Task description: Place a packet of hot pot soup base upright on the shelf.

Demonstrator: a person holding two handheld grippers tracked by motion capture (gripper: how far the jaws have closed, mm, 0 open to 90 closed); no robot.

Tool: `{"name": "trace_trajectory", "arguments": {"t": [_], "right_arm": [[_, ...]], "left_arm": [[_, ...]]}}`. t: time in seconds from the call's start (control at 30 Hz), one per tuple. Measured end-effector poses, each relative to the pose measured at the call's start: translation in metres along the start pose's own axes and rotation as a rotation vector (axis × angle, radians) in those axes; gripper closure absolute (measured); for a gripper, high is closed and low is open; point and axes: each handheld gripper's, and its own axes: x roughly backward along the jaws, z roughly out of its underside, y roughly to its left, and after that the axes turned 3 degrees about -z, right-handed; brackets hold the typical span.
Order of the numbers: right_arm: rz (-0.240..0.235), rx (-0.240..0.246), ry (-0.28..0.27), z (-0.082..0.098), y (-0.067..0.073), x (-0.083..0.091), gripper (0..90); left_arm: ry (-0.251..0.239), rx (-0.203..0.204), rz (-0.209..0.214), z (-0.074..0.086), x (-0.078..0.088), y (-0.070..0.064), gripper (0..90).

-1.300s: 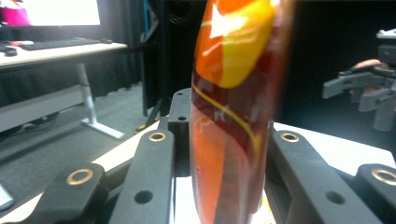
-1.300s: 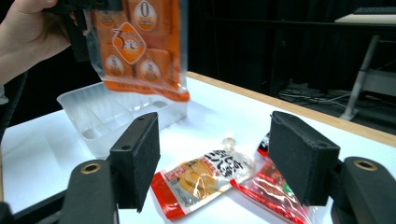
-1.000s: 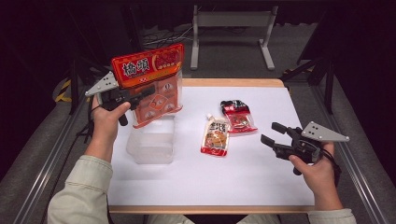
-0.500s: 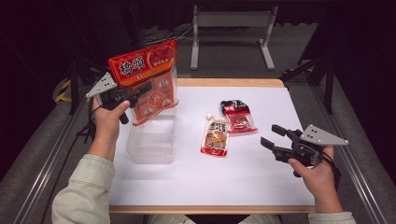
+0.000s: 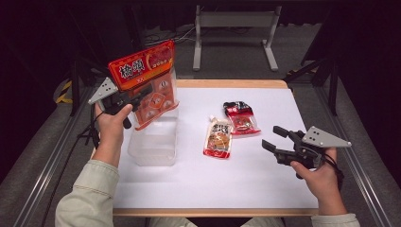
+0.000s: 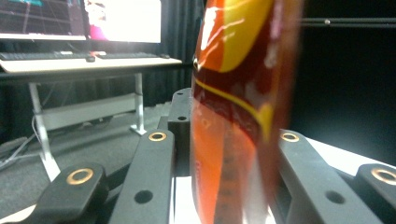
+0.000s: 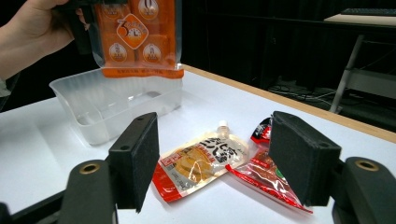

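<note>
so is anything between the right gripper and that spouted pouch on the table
Nothing visible. The right gripper hovers open, apart from the spouted pouch, with bare white table between them. The red packet lies beside the pouch on its far side.

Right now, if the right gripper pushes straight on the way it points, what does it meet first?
Probably the orange spouted pouch, lying dead ahead between the open jaws of the right gripper; the red packet sits just beside it. Depth is unclear.
</note>
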Motion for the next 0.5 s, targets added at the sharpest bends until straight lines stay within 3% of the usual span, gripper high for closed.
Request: {"name": "trace_trajectory", "arguments": {"t": [0.1, 0.23, 0.5], "right_arm": [[-0.006, 0.005, 0.002, -0.001, 0.002, -0.001, 33.4], [-0.016, 0.008, 0.002, -0.001, 0.002, -0.002, 32.9], [-0.020, 0.014, 0.016, 0.001, 0.003, -0.005, 31.9]], "left_arm": [[0.013, 0.003, 0.002, 0.005, -0.002, 0.000, 71.6], [0.008, 0.037, -0.001, 0.012, 0.001, 0.004, 71.6], [0.005, 0.027, -0.042, 0.015, 0.003, -0.002, 71.5]]}}
